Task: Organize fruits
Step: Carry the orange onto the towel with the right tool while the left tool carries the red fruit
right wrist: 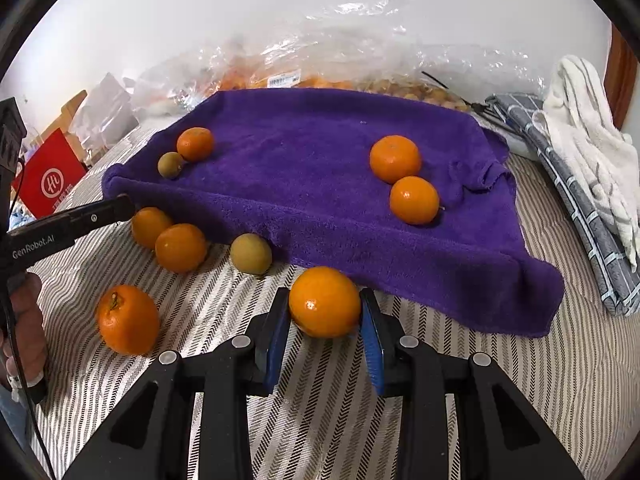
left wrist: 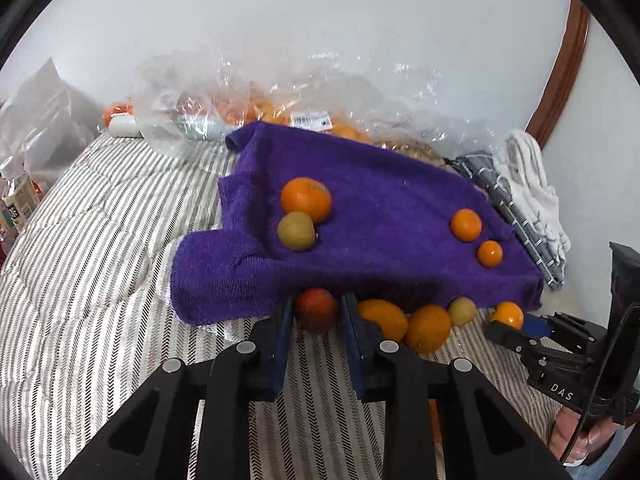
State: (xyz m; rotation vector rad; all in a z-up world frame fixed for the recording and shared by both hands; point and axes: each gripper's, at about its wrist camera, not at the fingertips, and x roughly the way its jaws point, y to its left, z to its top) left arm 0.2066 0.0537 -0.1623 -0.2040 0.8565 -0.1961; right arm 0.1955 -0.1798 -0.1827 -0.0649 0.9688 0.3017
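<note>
- Left gripper (left wrist: 316,312) is clamping a reddish fruit (left wrist: 316,310); both blue fingers (left wrist: 285,320) are pressing its sides, narrow gap, right at the near edge of the purple towel (left wrist: 380,208).
- Right gripper (right wrist: 325,312) is gripping an orange (right wrist: 325,302); fingers (right wrist: 278,332) are touching it on both sides, fruit is sitting low over the striped bed cover (right wrist: 500,380), just in front of the towel's near edge.
- In the right wrist view the left gripper's body is showing at far left, w/ a person's hand (right wrist: 24,320) around its handle.
- Towel is lying draped over sth raised on the bed, forming a flat purple top.
- On the towel, left side: a larger orange (left wrist: 306,199) is touching a greenish-brown fruit (left wrist: 297,231) just nearer to it.
- On the towel, right side: two small oranges, one farther (left wrist: 466,225), one nearer (left wrist: 489,253), close together but apart in the left wrist view.
- On the bed cover along the towel's near edge, right of the reddish fruit: two oranges (left wrist: 428,328) are touching each other, then a greenish-brown fruit (left wrist: 462,311) tucked at the towel edge.
- One more orange w/ a stem (right wrist: 128,319) is lying alone on the cover, nearer and left in the right wrist view.
- Far side, against the wall: clear plastic bags (left wrist: 280,92) w/ more orange fruit inside.
- Far right: a grey checked cloth (right wrist: 580,208) and a white towel (right wrist: 588,140) are lying beside the purple towel.
- Far left: a red box (right wrist: 52,176) and a bottle (left wrist: 18,196).
</note>
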